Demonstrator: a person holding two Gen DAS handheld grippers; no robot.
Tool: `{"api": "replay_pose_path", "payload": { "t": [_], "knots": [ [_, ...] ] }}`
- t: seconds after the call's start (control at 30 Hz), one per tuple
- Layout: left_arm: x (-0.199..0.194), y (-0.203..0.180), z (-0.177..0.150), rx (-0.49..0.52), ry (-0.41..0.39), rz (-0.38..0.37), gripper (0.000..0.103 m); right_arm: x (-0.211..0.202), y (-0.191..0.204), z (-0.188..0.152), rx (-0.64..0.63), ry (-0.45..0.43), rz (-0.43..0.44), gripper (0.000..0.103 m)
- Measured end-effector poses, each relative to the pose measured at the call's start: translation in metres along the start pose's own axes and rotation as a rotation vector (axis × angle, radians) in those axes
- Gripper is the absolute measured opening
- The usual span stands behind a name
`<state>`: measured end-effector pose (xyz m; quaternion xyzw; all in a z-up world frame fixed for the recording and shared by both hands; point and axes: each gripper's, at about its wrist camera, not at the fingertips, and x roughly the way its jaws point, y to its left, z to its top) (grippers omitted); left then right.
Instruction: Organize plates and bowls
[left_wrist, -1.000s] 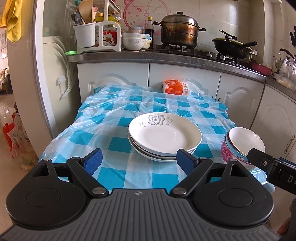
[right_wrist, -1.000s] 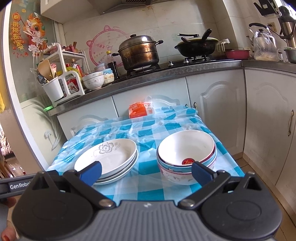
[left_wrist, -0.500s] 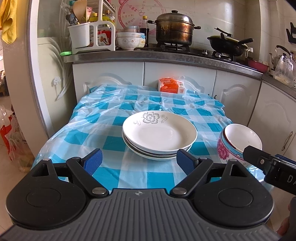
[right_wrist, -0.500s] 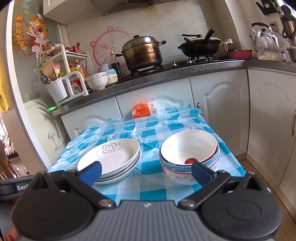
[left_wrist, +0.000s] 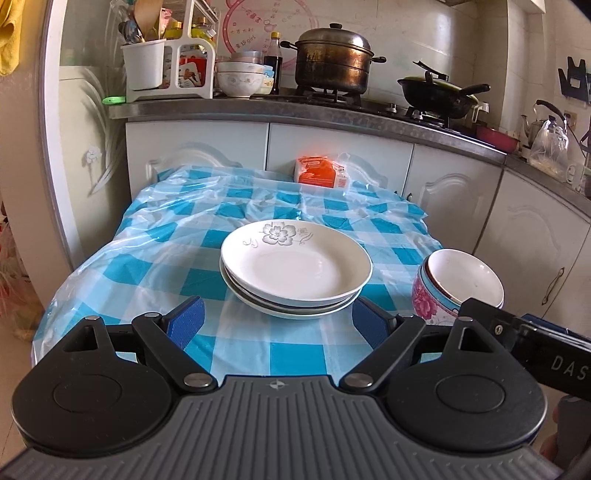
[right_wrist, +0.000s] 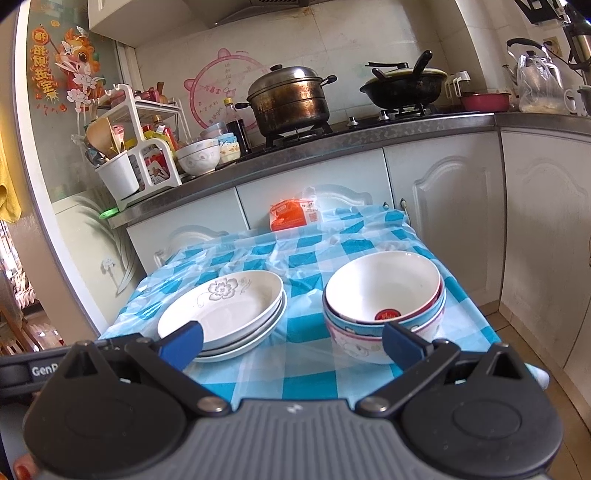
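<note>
Blue-checked cloth covers the tabletop in a small kitchen. Left gripper hangs at the near edge, jaws wide apart and holding nothing, facing the stack of plates just ahead. Right gripper is likewise spread and empty, near the stack of bowls, which sits beside the plates on their right. Farther back lies an orange packet, then the pot and wok on the stove.

Left gripper with black linkage arms, silver pivot screws, blue-padded fingers, ribbed grey body; right gripper alike, blue fingers, white lettering on black bar; red-painted fingernail at the frame corner
</note>
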<state>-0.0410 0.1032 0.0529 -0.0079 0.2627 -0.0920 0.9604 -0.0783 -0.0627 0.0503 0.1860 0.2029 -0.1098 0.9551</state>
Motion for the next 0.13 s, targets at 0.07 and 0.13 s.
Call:
{"api": "replay_pose_path", "payload": {
  "t": [0.07,0.13],
  "knots": [
    [0.0009,0.0017,0.0003,-0.007,0.001,0.006,0.103,0.0013,-0.001,-0.0001,0.004,0.004,0.004,0.102],
    [0.0031,0.0055,0.002,-0.027,0.007,0.011,0.103,0.0023,-0.0013,0.0,0.004,0.007,0.01,0.102]
  ]
}}
